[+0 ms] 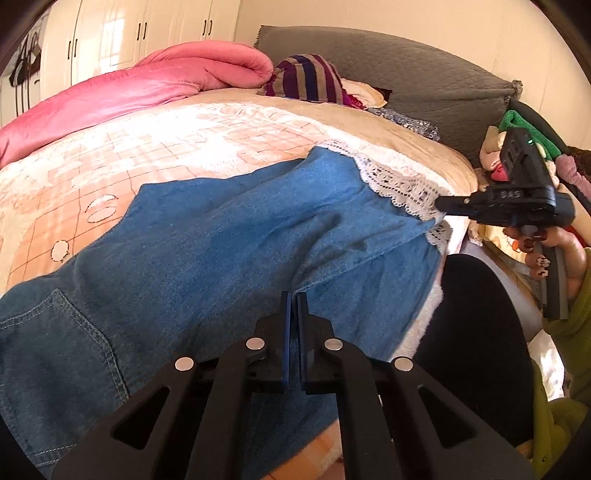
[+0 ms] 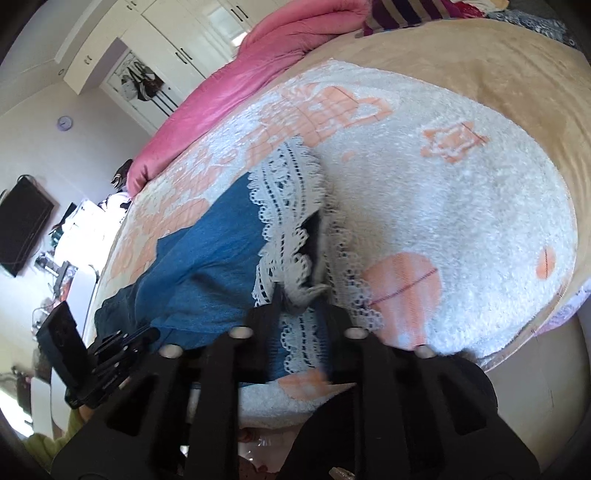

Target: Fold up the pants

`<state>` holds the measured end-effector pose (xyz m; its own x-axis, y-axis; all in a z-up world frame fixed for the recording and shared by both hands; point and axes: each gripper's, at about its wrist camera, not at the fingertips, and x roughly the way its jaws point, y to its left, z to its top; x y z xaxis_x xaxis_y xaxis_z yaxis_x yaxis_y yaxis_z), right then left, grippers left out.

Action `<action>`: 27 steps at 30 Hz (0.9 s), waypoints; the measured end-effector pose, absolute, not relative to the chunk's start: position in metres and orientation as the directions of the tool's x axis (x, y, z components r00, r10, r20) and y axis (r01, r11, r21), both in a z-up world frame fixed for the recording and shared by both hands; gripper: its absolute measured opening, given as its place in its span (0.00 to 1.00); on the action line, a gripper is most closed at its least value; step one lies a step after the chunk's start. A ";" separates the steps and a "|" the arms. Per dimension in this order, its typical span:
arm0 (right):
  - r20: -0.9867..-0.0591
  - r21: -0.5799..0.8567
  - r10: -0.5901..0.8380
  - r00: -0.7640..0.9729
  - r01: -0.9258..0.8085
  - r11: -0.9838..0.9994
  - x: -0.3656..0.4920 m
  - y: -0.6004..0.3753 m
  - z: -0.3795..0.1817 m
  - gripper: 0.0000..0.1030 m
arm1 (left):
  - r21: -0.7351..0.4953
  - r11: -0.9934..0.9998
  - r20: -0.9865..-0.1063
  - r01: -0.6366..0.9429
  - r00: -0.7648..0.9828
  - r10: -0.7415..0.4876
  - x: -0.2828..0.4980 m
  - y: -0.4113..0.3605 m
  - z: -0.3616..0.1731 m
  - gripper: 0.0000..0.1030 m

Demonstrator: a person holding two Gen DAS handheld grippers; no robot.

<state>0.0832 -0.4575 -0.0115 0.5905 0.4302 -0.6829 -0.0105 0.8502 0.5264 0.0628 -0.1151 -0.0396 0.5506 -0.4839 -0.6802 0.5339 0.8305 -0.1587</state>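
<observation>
Blue denim pants with white lace hems lie spread across the bed. My left gripper hovers over the middle of the legs, jaws nearly together, with no cloth seen between them. My right gripper sits at the hem end with lace lying between its fingers; the jaws stand apart. The right gripper also shows in the left wrist view, its tip at the lace hem. The left gripper shows in the right wrist view, at the waist side.
The bed has a white and orange fleece blanket. A pink duvet, a striped cushion and a grey headboard lie beyond. A black chair back stands by the bed edge. White wardrobes are behind.
</observation>
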 end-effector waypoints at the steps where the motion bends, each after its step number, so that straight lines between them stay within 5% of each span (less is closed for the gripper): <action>1: -0.684 0.526 0.434 0.587 -0.016 0.851 0.081 -0.458 -0.011 0.06 | -0.159 0.827 -0.676 0.539 0.551 -0.489 0.060 -0.115 -0.037 0.02; 10: -0.742 0.478 0.385 0.549 0.031 0.878 0.077 -0.465 -0.029 0.08 | -0.168 0.777 -0.679 0.606 0.500 -0.537 0.036 -0.120 -0.036 0.02; 13: -0.741 0.340 0.268 0.616 -0.001 0.940 0.066 -0.458 -0.008 0.16 | -0.169 0.776 -0.687 0.608 0.492 -0.535 0.035 -0.120 -0.040 0.02; 16: -0.705 0.159 0.203 0.679 -0.128 0.979 0.051 -0.432 0.019 0.17 | -0.171 0.779 -0.688 0.603 0.493 -0.533 0.037 -0.117 -0.042 0.02; 21: -0.716 0.029 0.320 0.620 -0.432 0.902 0.037 -0.362 0.018 0.18 | -0.175 0.780 -0.691 0.600 0.490 -0.532 0.038 -0.117 -0.043 0.02; 27: -0.769 -0.137 0.299 0.565 -0.603 0.786 0.041 -0.301 -0.004 0.34 | -0.181 0.780 -0.683 0.599 0.494 -0.538 0.036 -0.116 -0.040 0.02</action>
<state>0.0407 -0.3009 -0.0036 0.5647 0.2990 -0.7692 -0.6032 0.7857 -0.1374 0.0359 -0.1160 -0.0405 0.4939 -0.5383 -0.6828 0.5994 0.7797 -0.1811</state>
